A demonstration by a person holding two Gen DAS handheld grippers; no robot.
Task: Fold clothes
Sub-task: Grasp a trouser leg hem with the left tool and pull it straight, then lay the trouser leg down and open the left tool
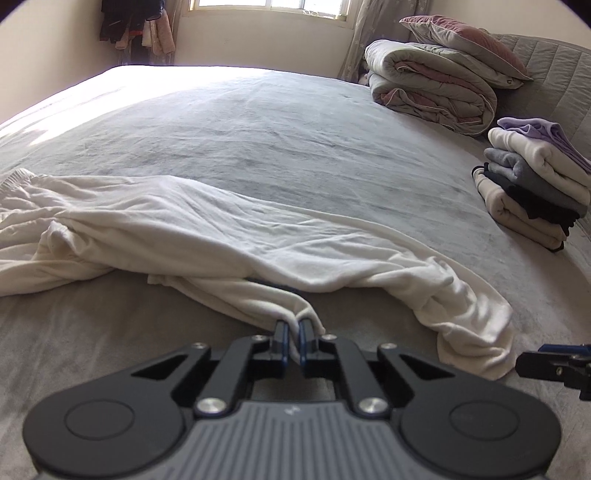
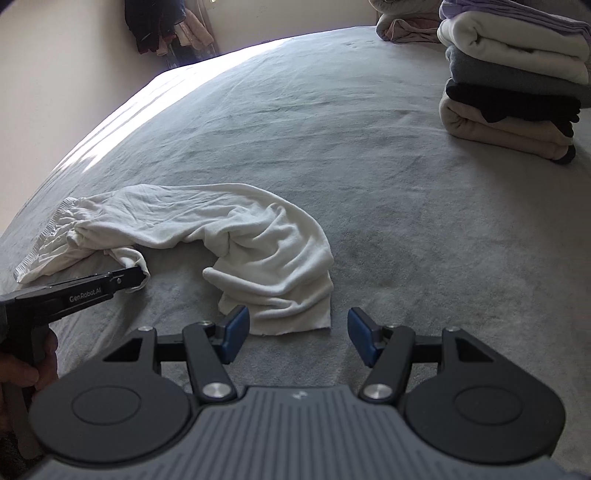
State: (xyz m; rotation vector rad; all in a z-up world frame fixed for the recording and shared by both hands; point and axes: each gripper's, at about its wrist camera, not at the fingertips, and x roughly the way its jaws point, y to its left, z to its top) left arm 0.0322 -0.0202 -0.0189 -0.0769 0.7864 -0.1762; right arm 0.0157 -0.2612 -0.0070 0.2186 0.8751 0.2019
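Observation:
A white pair of pants [image 1: 207,236] lies crumpled across the grey bed, waistband at the left, one leg bunched at the right. My left gripper [image 1: 291,332] is shut on the hem of one leg. In the right wrist view the same pants [image 2: 207,236] lie ahead and to the left, and the left gripper [image 2: 138,275] pinches a leg end there. My right gripper [image 2: 297,332] is open and empty, just in front of the other leg's hem. Its tip shows in the left wrist view [image 1: 532,363].
A stack of folded clothes [image 2: 513,85] stands at the far right of the bed [image 1: 295,140]; it also shows in the left wrist view [image 1: 535,184]. A folded quilt with a pillow [image 1: 436,81] lies by the headboard. Clothes hang in the far corner [image 1: 136,26].

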